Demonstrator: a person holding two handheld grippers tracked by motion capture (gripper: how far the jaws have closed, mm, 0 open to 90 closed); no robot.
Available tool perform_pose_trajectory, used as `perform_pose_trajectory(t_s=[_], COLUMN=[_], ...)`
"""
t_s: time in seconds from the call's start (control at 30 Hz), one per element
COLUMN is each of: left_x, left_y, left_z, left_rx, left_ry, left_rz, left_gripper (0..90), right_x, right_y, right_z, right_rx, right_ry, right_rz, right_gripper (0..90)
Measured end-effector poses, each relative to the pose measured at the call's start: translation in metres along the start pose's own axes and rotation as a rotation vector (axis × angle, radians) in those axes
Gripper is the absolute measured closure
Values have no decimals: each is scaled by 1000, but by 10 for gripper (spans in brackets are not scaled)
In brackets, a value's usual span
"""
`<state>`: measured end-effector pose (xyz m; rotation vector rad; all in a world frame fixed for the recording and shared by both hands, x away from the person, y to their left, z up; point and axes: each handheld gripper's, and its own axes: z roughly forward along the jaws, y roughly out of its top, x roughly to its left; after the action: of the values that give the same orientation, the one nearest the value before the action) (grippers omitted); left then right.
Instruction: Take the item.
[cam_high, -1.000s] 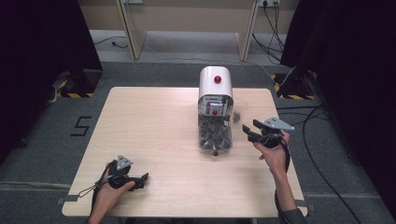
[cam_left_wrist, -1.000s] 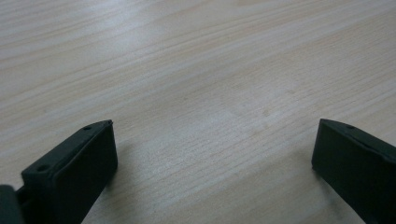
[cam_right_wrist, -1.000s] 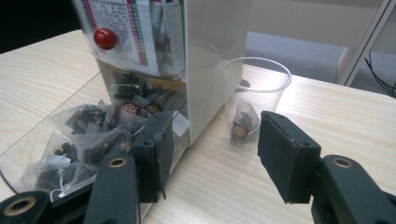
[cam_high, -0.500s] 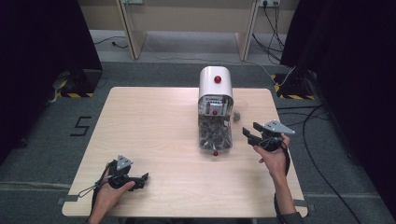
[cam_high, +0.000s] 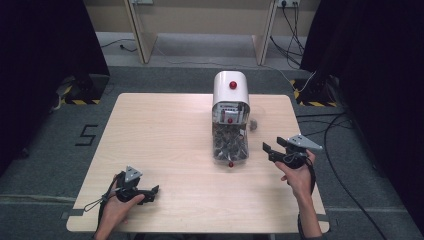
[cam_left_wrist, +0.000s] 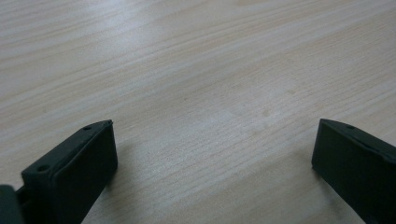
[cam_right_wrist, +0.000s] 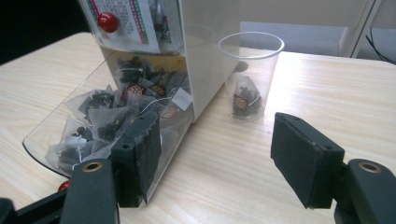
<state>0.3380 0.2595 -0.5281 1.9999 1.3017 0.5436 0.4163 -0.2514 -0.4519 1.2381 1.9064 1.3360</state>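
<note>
Right hand-held gripper (cam_high: 274, 149) sits wide open at 3 o'clock of the tea bag dispenser (cam_high: 230, 117), so it should probably ease slowly toward the cup (cam_right_wrist: 249, 74) behind, while the left hand-held gripper (cam_high: 148, 193) idles wide open on the bench (cam_high: 165, 130).

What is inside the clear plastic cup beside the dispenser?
The clear plastic cup holds one tea bag at its bottom; the rest looks empty. It stands just beside the dispenser, whose tray is full of tea bags.
</note>
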Motion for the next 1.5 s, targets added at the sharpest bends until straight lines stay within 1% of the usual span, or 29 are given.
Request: perform_pose_trajectory(t_s=[0.1, 0.17, 0.27, 0.4, 0.47, 0.5, 0.6, 0.73, 0.93, 1.2, 1.5], left_x=[0, 0, 0, 0, 0, 0, 0, 0, 0, 0, 0], left_y=[0, 0, 0, 0, 0, 0, 0, 0, 0, 0, 0], left_z=[0, 0, 0, 0, 0, 0, 0, 0, 0, -1, -1], left_rx=[0, 0, 0, 0, 0, 1, 1, 1, 1, 1, 1], left_ry=[0, 0, 0, 0, 0, 0, 0, 0, 0, 0, 0], left_rz=[0, 0, 0, 0, 0, 2, 1, 2, 2, 2, 2], left_gripper=[0, 0, 0, 0, 0, 0, 0, 0, 0, 0, 0], right_x=[-1, -1, 0, 4, 4, 6, 7, 9, 16, 23, 31], right_y=[-2, -3, -5, -9, -11, -13, -16, -19, -25, -30, -41], right_z=[-4, -6, -7, -4, -3, -2, -2, -3, -8, -13, -16], right_rx=[3, 5, 11, 40, 45, 55, 60, 70, 88, 95, 129], right_ry=[-20, -19, -31, -39, -35, -43, -53, -48, -38, -29, -13], right_rz=[2, 12, 10, -17, -15, -10, 1, -6, -28, -41, -67], right_gripper=[323, 317, 306, 279, 271, 234, 217, 198, 179, 173, 169])
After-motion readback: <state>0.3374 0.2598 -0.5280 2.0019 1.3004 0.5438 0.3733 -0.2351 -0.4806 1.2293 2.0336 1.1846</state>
